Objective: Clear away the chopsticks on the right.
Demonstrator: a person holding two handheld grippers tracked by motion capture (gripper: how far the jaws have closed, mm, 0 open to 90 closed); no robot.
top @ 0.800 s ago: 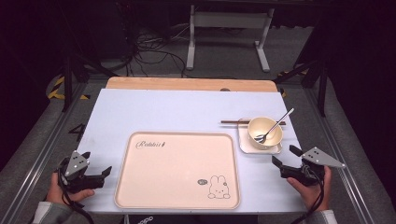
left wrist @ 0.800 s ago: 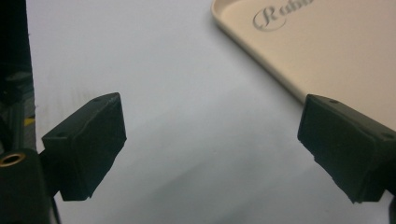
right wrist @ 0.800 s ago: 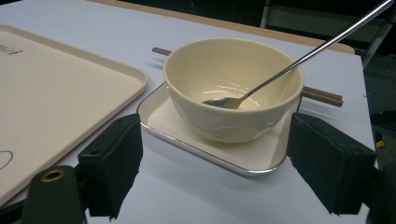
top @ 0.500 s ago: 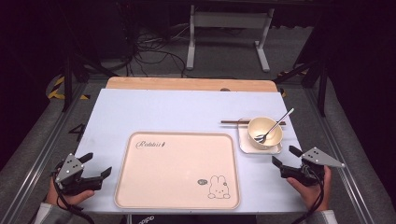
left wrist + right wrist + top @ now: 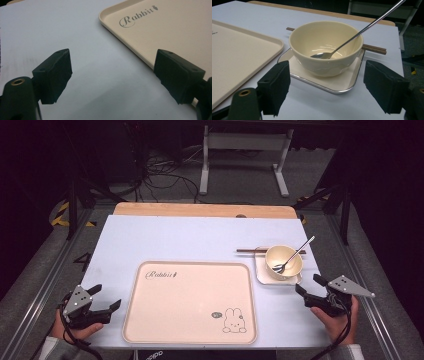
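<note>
The right gripper (image 5: 306, 288) hangs open and empty just near of the bowl (image 5: 325, 47), which sits on a small square plate (image 5: 342, 83) right of the tray (image 5: 190, 302). Best to approach level, jaws straddling the plate's near rim, clear of the spoon (image 5: 359, 32). The left gripper (image 5: 106, 298) rests open at the tray's left edge.

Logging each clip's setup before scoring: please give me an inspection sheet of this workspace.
Surface: table under a pale sheet, a wooden strip along its far edge.
Job's things: cream bowl with a spoon in it, on a small square plate; chopsticks behind the bowl, one end on that plate; big beige rabbit tray with nothing on it.
Clutter: nothing seen.
Grippers: left gripper open beside the tray's left edge; right gripper open, facing the bowl, holding nothing.
Cables: one trails from each gripper; a tangle on the floor beyond the table.
Surroundings: dark room, metal stand behind.
</note>
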